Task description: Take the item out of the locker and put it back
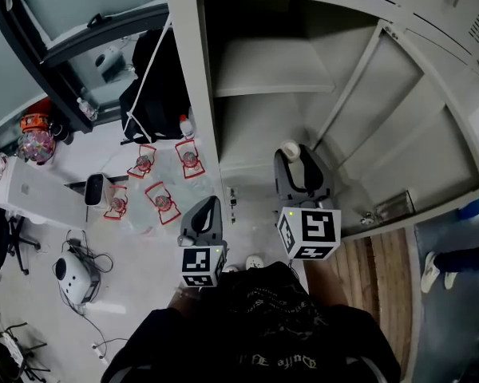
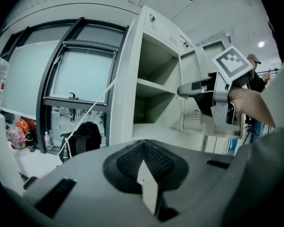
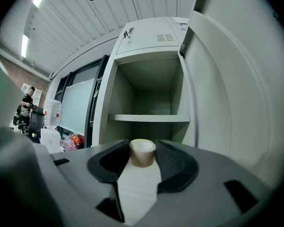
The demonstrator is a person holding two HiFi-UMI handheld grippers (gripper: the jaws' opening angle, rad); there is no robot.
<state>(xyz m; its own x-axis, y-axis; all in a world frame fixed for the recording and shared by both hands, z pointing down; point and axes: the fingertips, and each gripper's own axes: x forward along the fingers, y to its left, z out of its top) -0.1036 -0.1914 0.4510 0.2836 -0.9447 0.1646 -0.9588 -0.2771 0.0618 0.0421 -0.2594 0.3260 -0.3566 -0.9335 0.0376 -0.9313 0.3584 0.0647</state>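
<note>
My left claw sits close in front of my body, pointing forward and almost level. Its two jaws are pressed together with nothing between them. My right claw reaches further ahead, also level. Its jaws stand partly apart, clamped on a small pale cylinder, with the dark ribbed pads touching it on both sides. My right hand wraps the handle just behind the black-and-white marker cube.
</note>
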